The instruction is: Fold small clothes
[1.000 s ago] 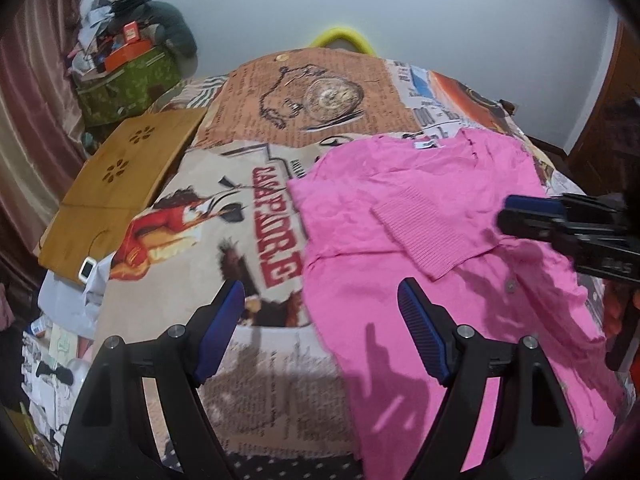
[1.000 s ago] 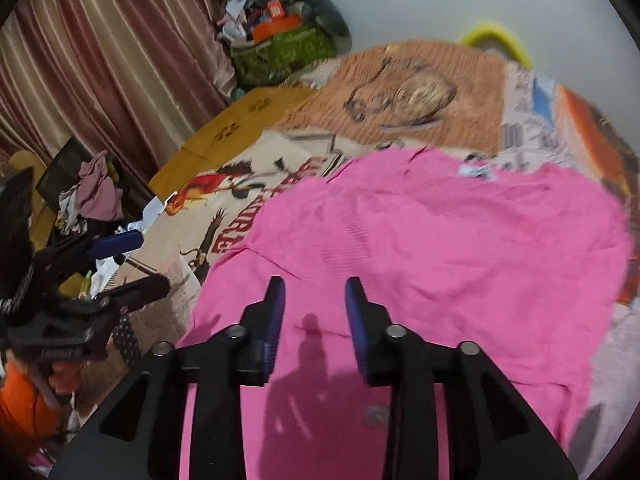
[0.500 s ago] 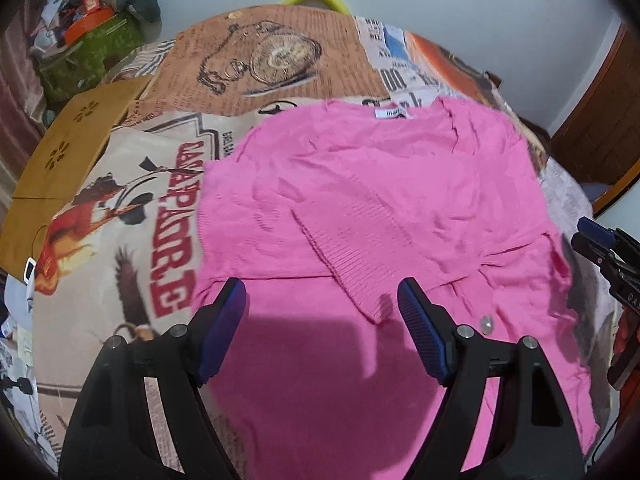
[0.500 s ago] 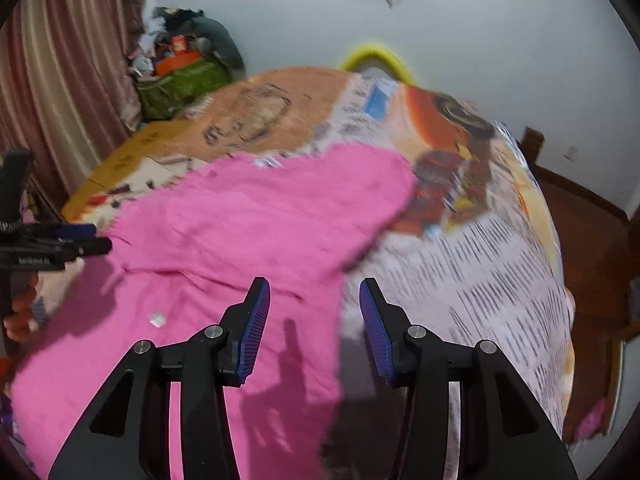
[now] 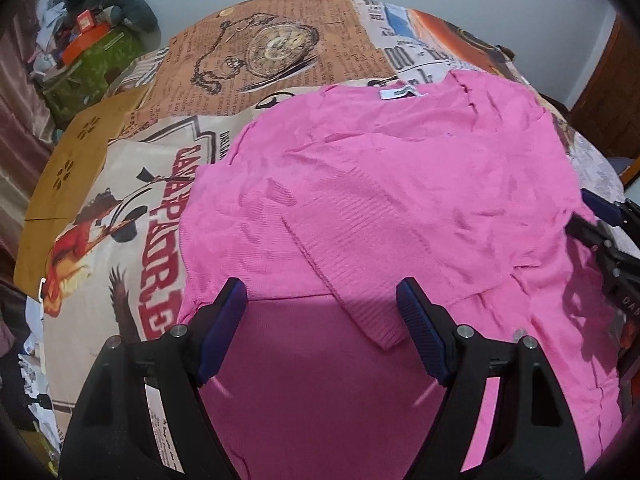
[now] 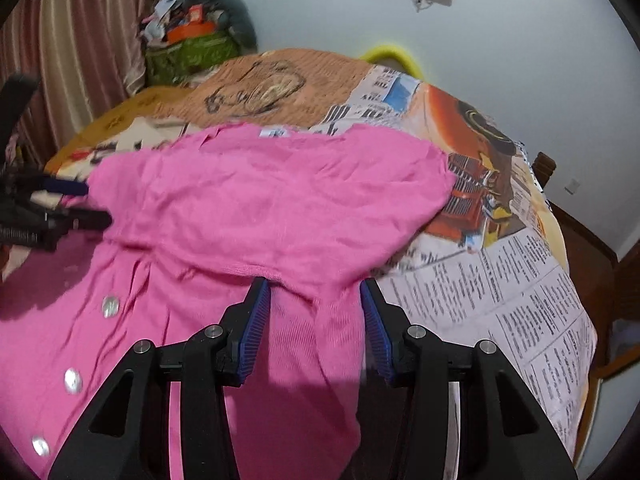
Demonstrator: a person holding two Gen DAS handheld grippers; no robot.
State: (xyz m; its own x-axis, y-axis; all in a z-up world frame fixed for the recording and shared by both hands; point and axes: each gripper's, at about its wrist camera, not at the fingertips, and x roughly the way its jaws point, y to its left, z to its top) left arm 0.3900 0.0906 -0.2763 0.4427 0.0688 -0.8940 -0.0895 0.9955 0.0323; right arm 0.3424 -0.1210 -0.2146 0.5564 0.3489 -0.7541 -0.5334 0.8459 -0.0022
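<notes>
Garment: pink knit cardigan [image 5: 392,208] with pearly buttons [image 6: 110,305], spread flat on the printed bedspread [image 5: 280,48], white neck label [image 5: 396,93] at its far edge.
Sleeve: one ribbed cuff [image 5: 360,280] lies folded across the cardigan's body, near its middle.
Handling: I judge it light, soft and limp; it will sag and wrinkle, so take it by seams, hem corners or the shoulder line.
Left tongs [image 5: 322,332]: wide open, empty, hovering above the cardigan's near part, just short of the ribbed cuff.
Right tongs [image 6: 315,334]: spread apart, gripping nothing, over the cardigan's near right edge beside the bare bedspread; contact cannot be told.
Next grip: likely that right edge.
</notes>
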